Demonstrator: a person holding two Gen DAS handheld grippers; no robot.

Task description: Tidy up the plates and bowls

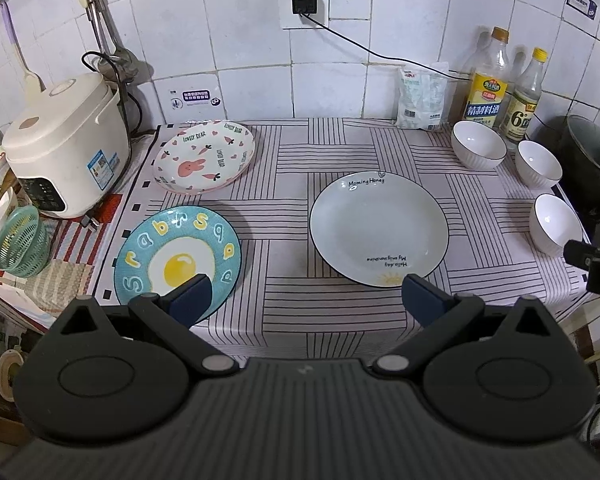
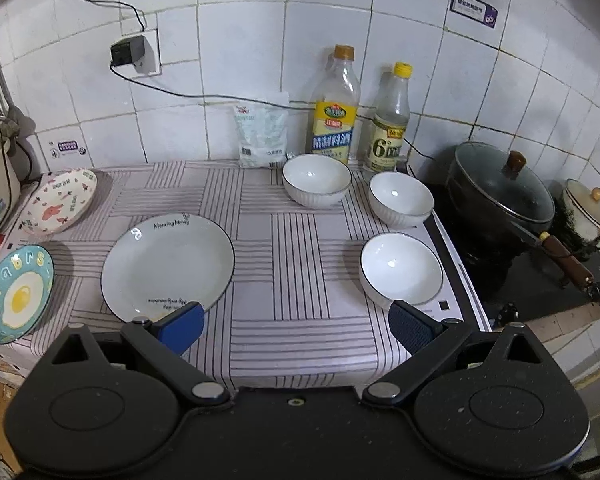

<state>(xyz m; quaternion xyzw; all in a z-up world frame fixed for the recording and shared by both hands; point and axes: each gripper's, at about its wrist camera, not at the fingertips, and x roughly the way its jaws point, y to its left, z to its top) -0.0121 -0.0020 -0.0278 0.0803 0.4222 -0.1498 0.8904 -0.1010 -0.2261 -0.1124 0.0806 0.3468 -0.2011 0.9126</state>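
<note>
On the striped cloth lie three plates: a white plate (image 1: 379, 229) (image 2: 168, 264) in the middle, a blue egg plate (image 1: 178, 254) (image 2: 18, 292) at front left, and a pink rabbit plate (image 1: 204, 156) (image 2: 60, 200) at back left. Three white bowls (image 1: 478, 144) (image 1: 538, 163) (image 1: 555, 222) stand on the right; they also show in the right wrist view (image 2: 316, 178) (image 2: 400, 198) (image 2: 400, 268). My left gripper (image 1: 304, 298) is open and empty, above the front edge between the egg plate and the white plate. My right gripper (image 2: 296, 328) is open and empty, between the white plate and the nearest bowl.
A rice cooker (image 1: 64, 144) and a green basket (image 1: 22, 242) stand at left. Two bottles (image 2: 334, 108) (image 2: 390, 120) and a white bag (image 2: 262, 134) stand against the tiled wall. A black lidded pot (image 2: 500, 192) sits on the stove at right. A cable (image 2: 220, 96) runs along the wall.
</note>
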